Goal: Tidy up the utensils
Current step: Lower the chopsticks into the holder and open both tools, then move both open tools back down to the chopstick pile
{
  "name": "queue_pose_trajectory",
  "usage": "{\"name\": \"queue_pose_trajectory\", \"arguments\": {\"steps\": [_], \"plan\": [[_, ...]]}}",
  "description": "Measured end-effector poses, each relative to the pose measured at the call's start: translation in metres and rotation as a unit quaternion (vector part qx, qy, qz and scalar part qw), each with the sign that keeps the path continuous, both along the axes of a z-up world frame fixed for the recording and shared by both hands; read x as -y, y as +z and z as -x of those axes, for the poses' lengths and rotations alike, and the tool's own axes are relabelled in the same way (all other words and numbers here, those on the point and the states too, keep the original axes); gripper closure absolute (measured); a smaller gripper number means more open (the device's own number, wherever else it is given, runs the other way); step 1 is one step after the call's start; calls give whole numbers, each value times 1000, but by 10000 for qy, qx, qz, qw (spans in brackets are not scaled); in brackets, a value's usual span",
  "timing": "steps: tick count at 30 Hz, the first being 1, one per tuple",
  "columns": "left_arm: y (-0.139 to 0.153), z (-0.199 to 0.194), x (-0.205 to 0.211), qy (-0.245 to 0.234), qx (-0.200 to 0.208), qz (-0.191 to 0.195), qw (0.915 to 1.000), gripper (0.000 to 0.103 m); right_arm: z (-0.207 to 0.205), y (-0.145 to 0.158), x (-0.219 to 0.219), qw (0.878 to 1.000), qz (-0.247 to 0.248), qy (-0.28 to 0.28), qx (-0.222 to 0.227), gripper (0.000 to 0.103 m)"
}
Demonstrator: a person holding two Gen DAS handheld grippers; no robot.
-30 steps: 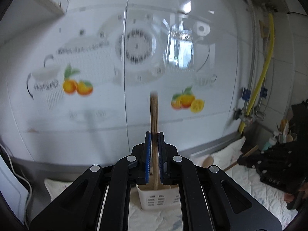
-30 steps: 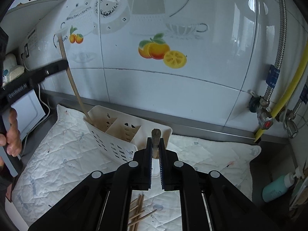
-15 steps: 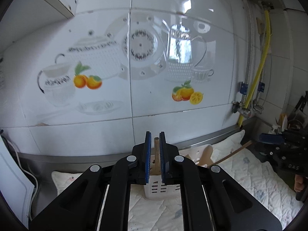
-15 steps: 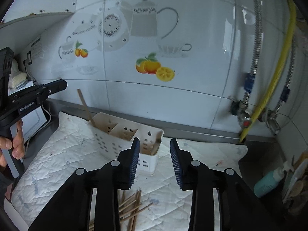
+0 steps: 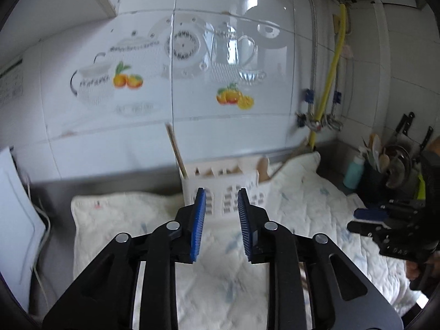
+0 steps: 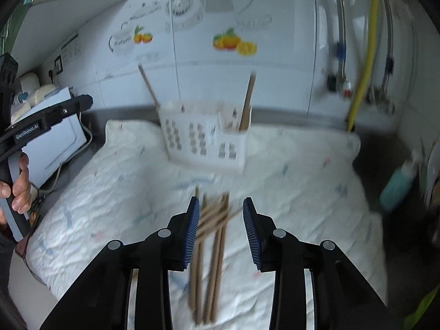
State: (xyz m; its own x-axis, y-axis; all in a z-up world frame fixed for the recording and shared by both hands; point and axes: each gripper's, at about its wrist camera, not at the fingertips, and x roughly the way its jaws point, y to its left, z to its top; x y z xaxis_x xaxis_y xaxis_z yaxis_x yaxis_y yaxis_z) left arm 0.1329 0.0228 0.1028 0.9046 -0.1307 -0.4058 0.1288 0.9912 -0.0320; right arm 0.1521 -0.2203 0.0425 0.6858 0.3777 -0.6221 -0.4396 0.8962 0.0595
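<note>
A white slotted utensil holder (image 6: 205, 140) stands on the quilted cloth near the wall; it also shows in the left wrist view (image 5: 222, 189). One chopstick (image 6: 148, 85) leans in its left compartment, and a wooden spoon handle (image 6: 247, 101) in its right one. Several loose chopsticks (image 6: 211, 244) lie on the cloth under my right gripper (image 6: 221, 231), which is open and empty above them. My left gripper (image 5: 221, 224) is open and empty, held back from the holder. The chopstick (image 5: 176, 151) and spoon (image 5: 264, 165) show there too.
A white quilted cloth (image 6: 302, 181) covers the counter. A teal bottle (image 6: 398, 184) and a dark utensil pot (image 5: 382, 170) stand at the right. A white appliance (image 6: 55, 134) stands at the left. A yellow hose (image 6: 363, 63) runs down the tiled wall.
My left gripper let go of the chopstick into the holder's left compartment and pulled back, open. My right gripper, open since half a second ago, drew back over the loose chopsticks.
</note>
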Motion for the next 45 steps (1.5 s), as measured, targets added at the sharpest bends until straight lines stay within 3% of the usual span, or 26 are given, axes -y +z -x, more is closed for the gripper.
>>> {"name": "queue_pose_trajectory", "arguments": {"steps": [3,10,20,34,45], "plan": [[-19,14,0,-6,-134,57,9999,69,18,-25,2,9999,11,-71,-156,72],[-72,35,5,-305,-724,167,9968,69,45,-69,11,9983,46,-280,-503,75],[-142,36,33,-1050,-1732,136,9792,70,56,-91,19,9972,-13,-320,-679,75],[-171,16,43,-1142,-2086,-27,9713,76,53,-99,23,9964,-141,-340,-770,75],[-175,13,40,-1104,-2108,32,9713,79,52,-103,25,9959,-144,-364,-811,75]]}}
